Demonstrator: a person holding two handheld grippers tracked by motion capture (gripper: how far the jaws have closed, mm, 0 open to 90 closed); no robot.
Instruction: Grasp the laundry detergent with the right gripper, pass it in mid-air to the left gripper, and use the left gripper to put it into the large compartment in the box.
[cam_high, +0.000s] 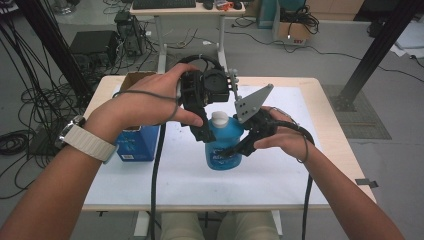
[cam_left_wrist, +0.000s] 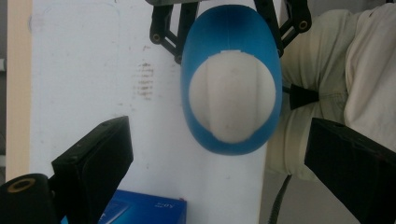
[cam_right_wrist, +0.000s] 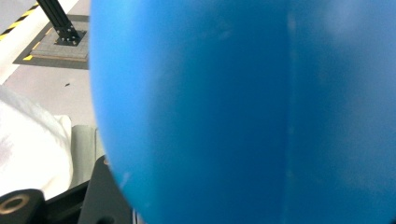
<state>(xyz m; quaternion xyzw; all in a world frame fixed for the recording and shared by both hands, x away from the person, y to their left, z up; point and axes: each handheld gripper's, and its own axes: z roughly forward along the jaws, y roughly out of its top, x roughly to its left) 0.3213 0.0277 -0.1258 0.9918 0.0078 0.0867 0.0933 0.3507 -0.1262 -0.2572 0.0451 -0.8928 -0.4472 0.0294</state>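
A blue bottle (cam_high: 223, 147) with a white cap (cam_high: 219, 119) stands upright on the white mat (cam_high: 280, 170). My right gripper (cam_high: 235, 150) is shut on the bottle's body from the right side. In the right gripper view the blue bottle (cam_right_wrist: 243, 112) sits hard against one black finger (cam_right_wrist: 100, 196). My left gripper (cam_high: 207, 131) hangs over the cap, pointing down. Seen from it, the cap (cam_left_wrist: 232, 95) lies centred between its wide-open jaws, left gripper (cam_left_wrist: 219, 135), with nothing held. The right gripper's fingers (cam_left_wrist: 163, 32) clasp the bottle (cam_left_wrist: 231, 42).
A blue carton (cam_high: 140, 142) stands on the mat left of the bottle, under my left wrist, and shows as the blue carton (cam_left_wrist: 140, 210). A brown cardboard box (cam_high: 136, 79) sits at the table's far left. A desk and cables lie beyond the table.
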